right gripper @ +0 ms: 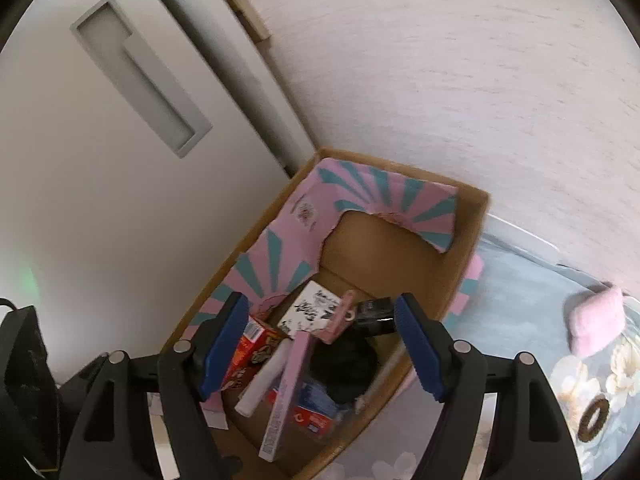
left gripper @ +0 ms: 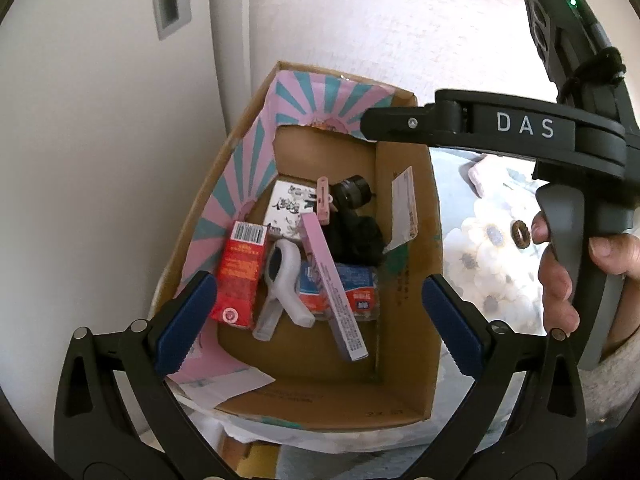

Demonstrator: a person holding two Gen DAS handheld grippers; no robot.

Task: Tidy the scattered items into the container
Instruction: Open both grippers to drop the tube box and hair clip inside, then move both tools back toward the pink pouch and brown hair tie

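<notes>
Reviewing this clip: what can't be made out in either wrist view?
- Left wrist: right gripper tips, merged against the cardboard box; brown ring partly behind the hand.
- Right wrist: box's near corner, cut off by the frame edge; red carton, behind a blue pad.

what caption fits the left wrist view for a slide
Open left gripper over a cardboard box holding a red carton, white clip and pink box.

One cardboard box (left gripper: 404, 216) holds one red carton (left gripper: 240, 272), one white clip (left gripper: 280, 280), one long pink box (left gripper: 334, 284), one pink clothespin (left gripper: 323, 200); outside, one brown hair tie (left gripper: 521, 233), one pink pouch (right gripper: 596, 320).
</notes>
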